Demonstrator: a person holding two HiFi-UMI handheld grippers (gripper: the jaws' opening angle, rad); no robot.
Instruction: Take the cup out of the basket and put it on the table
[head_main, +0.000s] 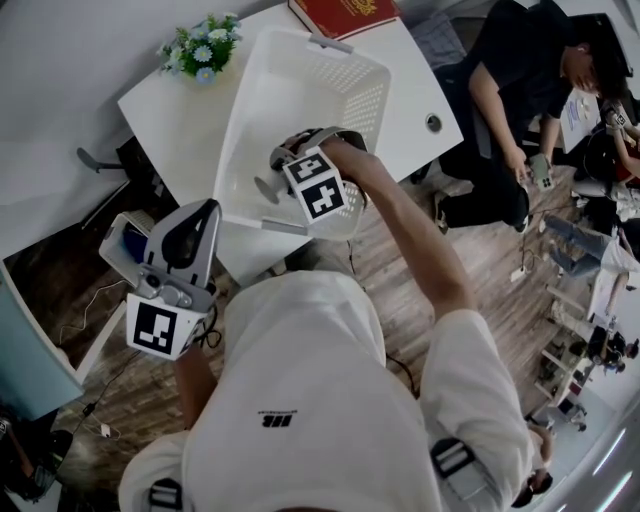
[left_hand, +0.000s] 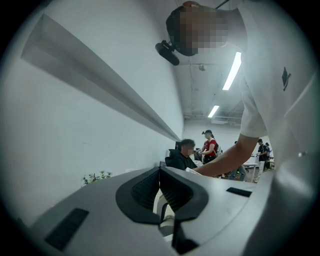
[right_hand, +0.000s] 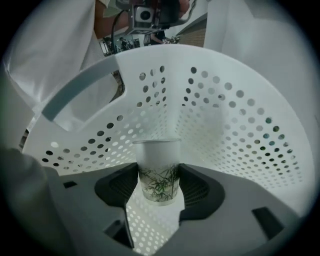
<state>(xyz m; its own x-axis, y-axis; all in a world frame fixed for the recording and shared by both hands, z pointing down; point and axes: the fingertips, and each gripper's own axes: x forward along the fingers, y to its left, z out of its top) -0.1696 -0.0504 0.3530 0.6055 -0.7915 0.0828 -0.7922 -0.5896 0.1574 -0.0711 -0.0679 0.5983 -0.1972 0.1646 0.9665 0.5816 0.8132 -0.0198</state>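
Note:
A white paper cup (right_hand: 157, 170) printed with green bamboo leaves stands upright between the jaws of my right gripper (right_hand: 158, 187), whose dark pads press on both its sides. It hangs inside the white perforated basket (right_hand: 225, 115), clear of the floor of the basket. In the head view my right gripper (head_main: 285, 165) reaches down into the basket (head_main: 300, 80), which sits on the white table (head_main: 180, 130); its marker cube hides most of the jaws. My left gripper (head_main: 190, 225) stays off the table's near edge, pointing level, its pads (left_hand: 150, 187) together with nothing between them.
A small pot of flowers (head_main: 203, 45) stands at the table's far left corner and a red book (head_main: 345, 12) lies behind the basket. A person in black (head_main: 520, 90) sits to the right of the table. A wall runs along the left.

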